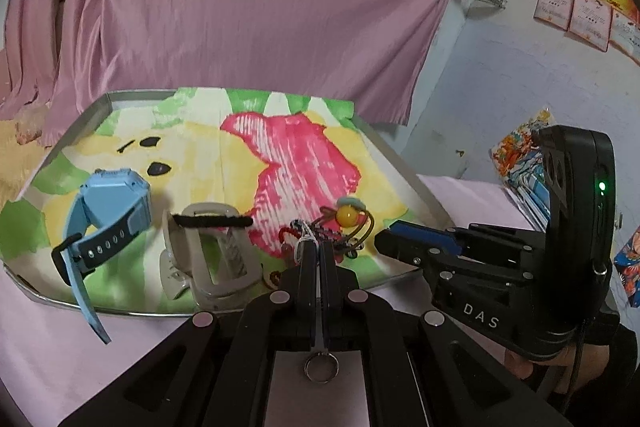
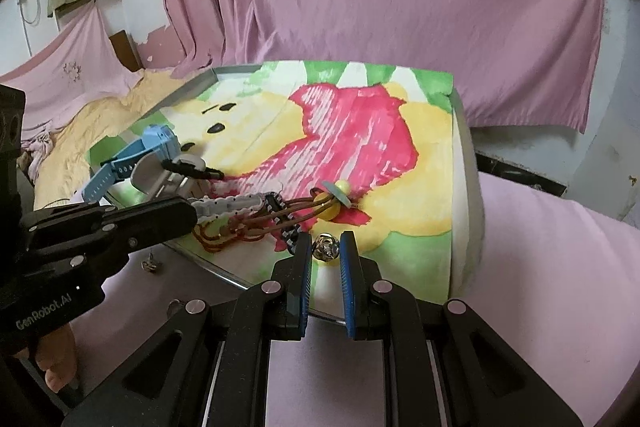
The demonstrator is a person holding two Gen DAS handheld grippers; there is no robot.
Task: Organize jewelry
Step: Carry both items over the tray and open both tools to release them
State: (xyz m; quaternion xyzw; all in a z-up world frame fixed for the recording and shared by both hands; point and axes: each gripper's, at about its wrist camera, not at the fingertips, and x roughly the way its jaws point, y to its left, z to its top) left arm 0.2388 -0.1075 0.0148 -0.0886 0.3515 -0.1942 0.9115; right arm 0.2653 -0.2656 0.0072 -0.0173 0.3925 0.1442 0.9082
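Observation:
A metal tray point(image 1: 120, 95) lined with a bright painted cloth holds the jewelry. In the left wrist view my left gripper point(image 1: 316, 247) is shut on a white braided strap point(image 1: 305, 231); its metal ring point(image 1: 321, 367) hangs between the fingers. Beyond lies a tangle of cords with a yellow bead point(image 1: 347, 215). A blue watch point(image 1: 108, 211) and a beige watch point(image 1: 216, 255) lie at the left. In the right wrist view my right gripper point(image 2: 326, 253) stands open over the tray's near edge, with a small silver bell point(image 2: 326, 247) between its blue pads point(image 2: 306, 267). The left gripper point(image 2: 192, 213) holds the strap point(image 2: 230, 205) there too.
The tray point(image 2: 236, 69) rests on a pink sheet point(image 2: 540, 267). A small metal piece point(image 2: 151, 263) lies on the sheet just outside the tray's front rim. Pink curtains hang behind. A person's foot point(image 2: 56, 367) shows at lower left, and patterned packets point(image 1: 520, 155) lie to the right.

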